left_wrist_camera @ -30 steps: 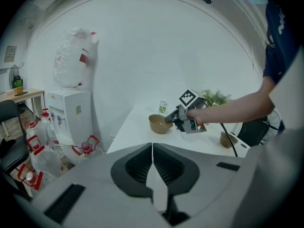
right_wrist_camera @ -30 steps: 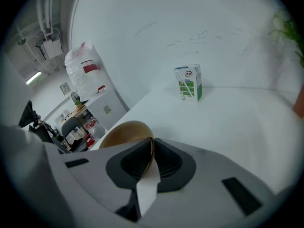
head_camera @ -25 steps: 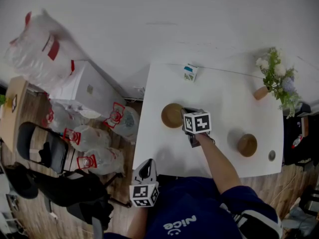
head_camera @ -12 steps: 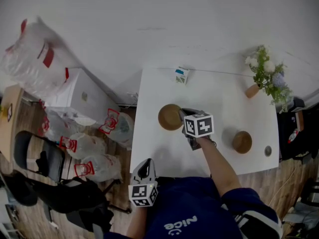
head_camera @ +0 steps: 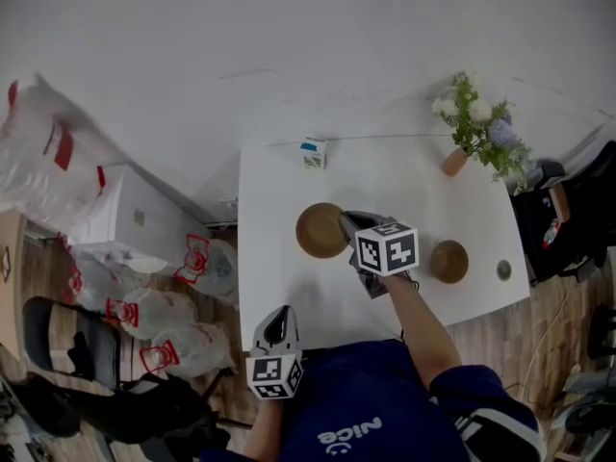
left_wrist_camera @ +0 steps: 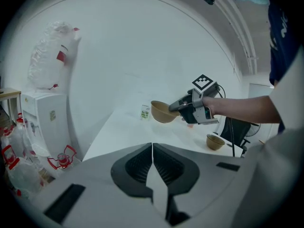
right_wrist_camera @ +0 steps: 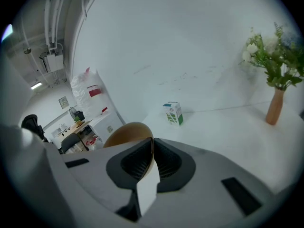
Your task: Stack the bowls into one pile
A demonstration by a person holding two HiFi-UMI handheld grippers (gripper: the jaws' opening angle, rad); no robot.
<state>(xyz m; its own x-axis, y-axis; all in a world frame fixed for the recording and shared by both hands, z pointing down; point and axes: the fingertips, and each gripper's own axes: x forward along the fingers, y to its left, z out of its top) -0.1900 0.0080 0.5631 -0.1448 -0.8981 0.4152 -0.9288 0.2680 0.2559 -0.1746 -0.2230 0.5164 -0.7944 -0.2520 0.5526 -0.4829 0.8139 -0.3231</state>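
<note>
The right gripper (head_camera: 346, 224) clamps the rim of the larger bowl (head_camera: 320, 230), held above the table (head_camera: 279, 296) at its left, mouth up, perhaps slightly tilted; the smaller bowl (head_camera: 449, 261) sits upright at right; the left gripper (left_wrist_camera: 152, 148) is closed, empty

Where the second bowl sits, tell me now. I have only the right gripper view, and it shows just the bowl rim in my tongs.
Observer: In the head view, the smaller bowl stands upright on the table, to the right of the right tongs and apart from them.
Operator: Report whether my bowl is off the table.
Observer: The left gripper view shows the held bowl hanging clear above the tabletop, clamped by its rim with its opening up.
</note>
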